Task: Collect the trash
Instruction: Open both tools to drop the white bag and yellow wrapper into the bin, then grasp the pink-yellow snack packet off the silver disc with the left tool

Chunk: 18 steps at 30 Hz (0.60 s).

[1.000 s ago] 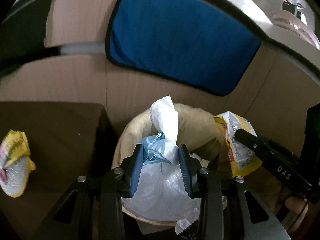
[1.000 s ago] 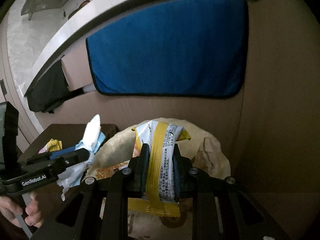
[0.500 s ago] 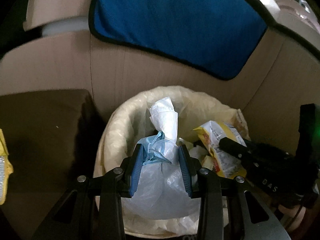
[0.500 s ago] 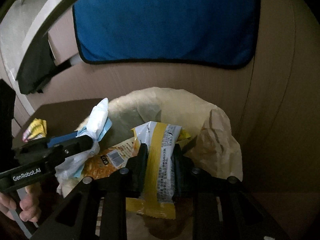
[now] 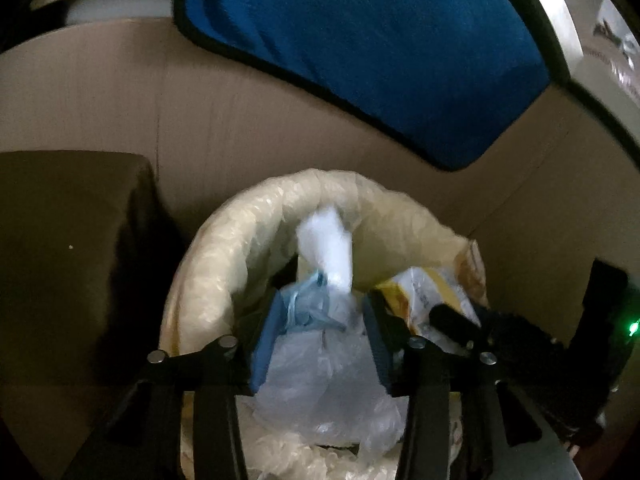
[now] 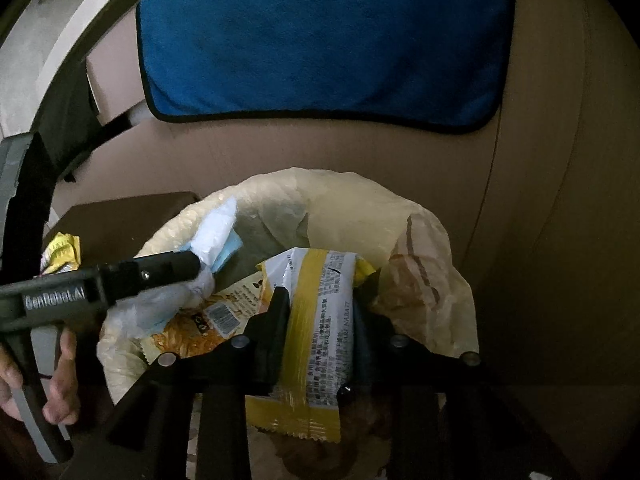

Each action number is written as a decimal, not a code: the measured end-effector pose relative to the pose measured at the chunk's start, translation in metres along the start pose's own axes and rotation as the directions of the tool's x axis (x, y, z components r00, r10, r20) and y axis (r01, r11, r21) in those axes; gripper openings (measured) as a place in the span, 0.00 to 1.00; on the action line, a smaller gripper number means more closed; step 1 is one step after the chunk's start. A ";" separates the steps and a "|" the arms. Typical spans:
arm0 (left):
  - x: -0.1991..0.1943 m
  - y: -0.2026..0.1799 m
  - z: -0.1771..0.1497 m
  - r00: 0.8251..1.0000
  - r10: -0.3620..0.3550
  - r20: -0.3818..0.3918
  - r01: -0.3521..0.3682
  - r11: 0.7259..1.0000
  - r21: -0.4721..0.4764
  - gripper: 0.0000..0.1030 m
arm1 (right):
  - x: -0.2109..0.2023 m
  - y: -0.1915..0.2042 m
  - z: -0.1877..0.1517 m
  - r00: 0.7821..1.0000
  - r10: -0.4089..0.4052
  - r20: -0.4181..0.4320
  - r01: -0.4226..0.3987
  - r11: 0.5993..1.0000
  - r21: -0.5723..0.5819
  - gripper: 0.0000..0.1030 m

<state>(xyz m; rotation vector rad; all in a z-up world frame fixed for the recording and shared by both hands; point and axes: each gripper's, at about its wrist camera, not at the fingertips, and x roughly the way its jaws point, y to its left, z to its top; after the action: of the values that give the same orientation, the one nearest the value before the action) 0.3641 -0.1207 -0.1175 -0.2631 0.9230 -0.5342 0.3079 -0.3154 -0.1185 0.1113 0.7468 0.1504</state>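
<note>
My left gripper [image 5: 320,312] is shut on a crumpled white and pale-blue plastic wrapper [image 5: 324,344] and holds it over the mouth of a bin lined with a cream bag [image 5: 240,236]. My right gripper [image 6: 318,304] is shut on a yellow and white snack wrapper [image 6: 316,328] over the same bin [image 6: 344,200]. The left gripper [image 6: 172,268] shows at the left of the right wrist view, and the right gripper [image 5: 452,316] at the right of the left wrist view. An orange snack packet [image 6: 192,328] lies inside the bin.
A dark brown table [image 5: 68,240] stands left of the bin, with a crumpled yellow wrapper [image 6: 60,252] on it. A blue cloth [image 6: 320,40] hangs on the cardboard wall [image 5: 100,92] behind the bin. A brown paper bag [image 6: 416,280] sits at the bin's right rim.
Both grippers have moved forward and down over the bin's mouth, each still holding its piece of trash. The bin fills more of both views.
</note>
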 end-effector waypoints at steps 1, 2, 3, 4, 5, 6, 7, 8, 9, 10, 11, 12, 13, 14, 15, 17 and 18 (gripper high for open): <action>-0.005 0.001 0.002 1.000 0.003 0.016 -0.003 1.000 -0.005 0.45 | -0.002 0.000 0.000 1.000 0.011 0.002 -0.011 1.000 -0.004 0.34; -0.011 0.002 0.004 0.999 0.005 0.036 -0.005 1.000 -0.010 0.46 | -0.004 0.001 -0.001 1.000 0.020 0.001 -0.020 1.000 -0.012 0.39; -0.019 0.004 0.006 0.998 0.006 0.058 -0.005 1.000 -0.016 0.47 | -0.005 0.002 -0.001 1.000 0.020 0.003 -0.020 1.000 -0.018 0.43; -0.027 0.005 0.008 0.997 0.003 0.075 -0.002 1.000 -0.023 0.47 | -0.007 0.004 -0.002 1.000 0.017 0.007 -0.017 1.000 -0.025 0.45; -0.038 0.008 0.011 0.996 -0.003 0.094 0.006 0.999 -0.033 0.48 | -0.010 0.006 -0.002 1.000 0.009 0.014 -0.009 0.999 -0.033 0.46; -0.047 0.011 0.012 0.994 -0.002 0.108 0.007 0.999 -0.041 0.48 | -0.012 0.007 -0.001 1.000 -0.001 0.021 0.002 0.999 -0.035 0.46; -0.053 0.014 0.014 0.993 0.003 0.119 0.003 0.999 -0.046 0.48 | -0.016 0.007 0.000 0.999 -0.013 0.031 0.014 0.999 -0.033 0.46; -0.067 0.019 0.014 0.990 0.020 0.137 -0.013 0.998 -0.054 0.48 | -0.021 0.007 0.001 0.999 -0.014 0.045 0.015 1.000 -0.022 0.46; -0.076 0.025 0.013 0.988 0.037 0.149 -0.029 0.998 -0.060 0.48 | -0.025 0.007 0.002 0.998 -0.009 0.054 0.009 1.000 -0.010 0.47; -0.086 0.031 0.012 0.985 0.058 0.162 -0.048 0.997 -0.067 0.48 | -0.029 0.006 0.004 0.998 0.003 0.063 -0.003 1.000 0.004 0.49; -0.100 0.041 0.009 0.980 0.090 0.177 -0.077 0.994 -0.076 0.48 | -0.033 0.006 0.006 0.997 0.019 0.072 -0.020 1.000 0.018 0.52; -0.110 0.048 0.006 0.976 0.115 0.186 -0.102 0.991 -0.081 0.48 | -0.036 0.006 0.008 0.996 0.034 0.080 -0.036 0.999 0.028 0.52; -0.122 0.058 0.003 0.969 0.148 0.197 -0.133 0.987 -0.085 0.48 | -0.039 0.008 0.009 0.995 0.045 0.086 -0.048 0.998 0.033 0.52; -0.135 0.067 -0.001 0.960 0.181 0.212 -0.165 0.982 -0.088 0.48 | -0.042 0.012 0.011 0.994 0.050 0.093 -0.053 0.998 0.034 0.52; -0.148 0.078 -0.006 0.948 0.217 0.231 -0.201 0.975 -0.091 0.48 | -0.045 0.016 0.013 0.994 0.052 0.100 -0.055 0.998 0.031 0.52; -0.168 0.098 -0.012 0.926 0.274 0.261 -0.255 0.961 -0.107 0.48 | -0.049 0.027 0.015 0.992 0.067 0.111 -0.069 0.998 0.014 0.52; -0.180 0.111 -0.014 0.916 0.297 0.270 -0.273 0.954 -0.125 0.48 | -0.051 0.034 0.016 0.990 0.079 0.116 -0.080 0.997 0.004 0.52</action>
<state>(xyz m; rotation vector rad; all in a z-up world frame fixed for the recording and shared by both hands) 0.3014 0.0708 -0.0509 -0.2684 0.6863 -0.1792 0.2791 -0.2918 -0.0673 0.1566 0.6275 0.2154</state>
